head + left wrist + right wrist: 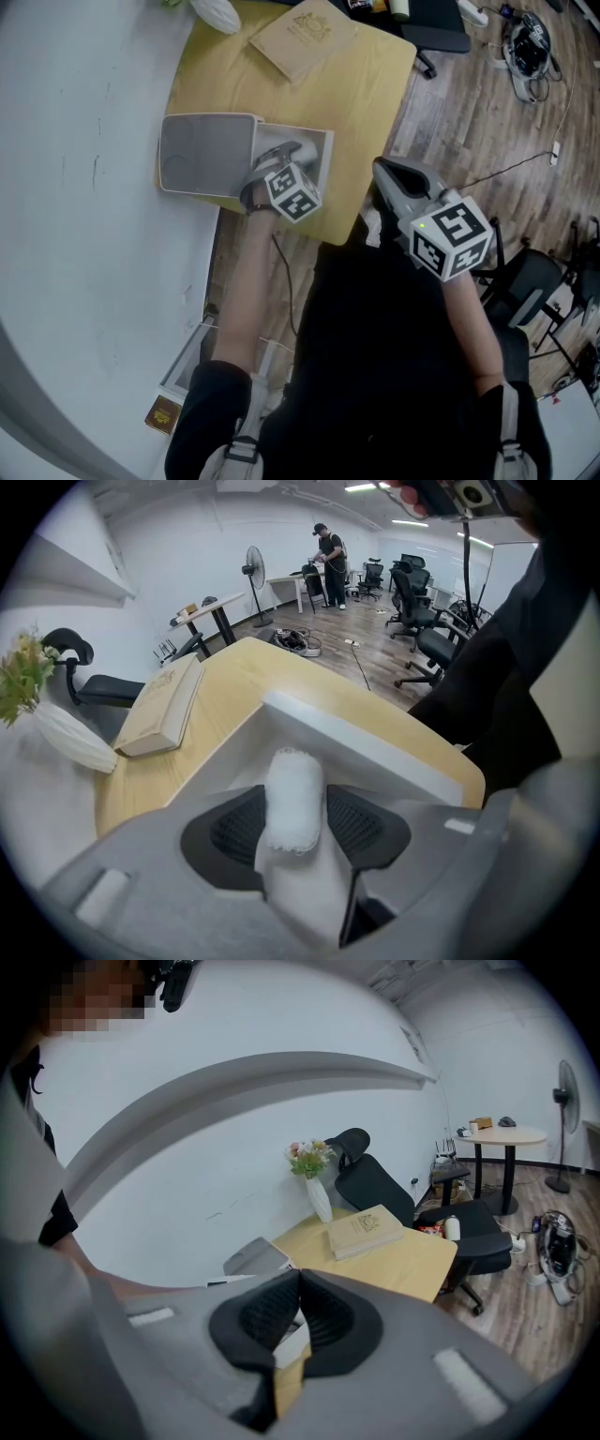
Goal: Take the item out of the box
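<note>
A white box [323,141] lies on the yellow table [366,84] with its grey-lined lid [206,155] folded open to the left. My left gripper [279,161] points steeply down into the box. In the left gripper view its jaws [296,822] stand wide on either side of a white cloth roll [293,785], which lies inside the box's white wall [356,742]; I see no squeeze on it. My right gripper [382,171] hangs off the table's near right edge, apart from the box. Its pads [300,1283] meet at the tips with nothing between them.
A tan book [302,36] lies at the table's far side, next to a white vase [216,13] with flowers [309,1155]. A white curved wall runs along the left. A black office chair [375,1180] stands beyond the table. Cables [527,47] lie on the wooden floor.
</note>
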`<state>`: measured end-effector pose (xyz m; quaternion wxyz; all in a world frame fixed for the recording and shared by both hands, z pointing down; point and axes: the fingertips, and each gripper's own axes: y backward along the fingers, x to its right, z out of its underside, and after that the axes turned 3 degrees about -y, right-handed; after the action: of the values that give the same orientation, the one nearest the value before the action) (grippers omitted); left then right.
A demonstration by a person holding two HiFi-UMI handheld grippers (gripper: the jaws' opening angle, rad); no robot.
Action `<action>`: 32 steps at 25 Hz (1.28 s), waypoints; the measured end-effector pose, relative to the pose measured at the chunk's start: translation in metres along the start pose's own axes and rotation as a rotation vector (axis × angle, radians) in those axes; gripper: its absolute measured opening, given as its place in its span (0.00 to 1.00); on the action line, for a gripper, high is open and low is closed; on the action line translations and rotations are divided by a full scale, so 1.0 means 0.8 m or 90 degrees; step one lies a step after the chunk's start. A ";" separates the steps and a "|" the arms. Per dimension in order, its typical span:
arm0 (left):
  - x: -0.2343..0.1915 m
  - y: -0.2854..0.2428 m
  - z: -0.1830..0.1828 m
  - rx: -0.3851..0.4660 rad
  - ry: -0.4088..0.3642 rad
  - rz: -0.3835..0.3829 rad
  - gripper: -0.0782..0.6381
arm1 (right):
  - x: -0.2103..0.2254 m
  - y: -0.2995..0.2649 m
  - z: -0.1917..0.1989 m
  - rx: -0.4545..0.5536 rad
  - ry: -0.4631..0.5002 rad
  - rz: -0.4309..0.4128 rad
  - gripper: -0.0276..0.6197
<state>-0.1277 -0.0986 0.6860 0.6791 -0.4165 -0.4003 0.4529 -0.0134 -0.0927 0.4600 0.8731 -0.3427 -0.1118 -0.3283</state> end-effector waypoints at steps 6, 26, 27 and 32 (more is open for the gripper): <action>-0.003 -0.006 0.002 -0.012 -0.007 -0.003 0.38 | 0.002 0.000 0.002 -0.004 -0.001 0.000 0.05; -0.006 -0.013 0.007 -0.022 0.002 -0.012 0.38 | 0.004 0.005 0.002 -0.003 -0.003 0.004 0.05; -0.005 -0.013 0.006 -0.022 0.004 -0.012 0.38 | 0.004 0.006 0.002 -0.003 -0.003 0.004 0.05; -0.001 -0.009 0.006 -0.019 0.018 -0.018 0.38 | 0.002 0.012 0.002 0.000 0.001 0.004 0.05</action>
<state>-0.1303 -0.1004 0.6937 0.6847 -0.4273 -0.4036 0.4310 -0.0061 -0.0869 0.4569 0.8742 -0.3429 -0.1103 -0.3256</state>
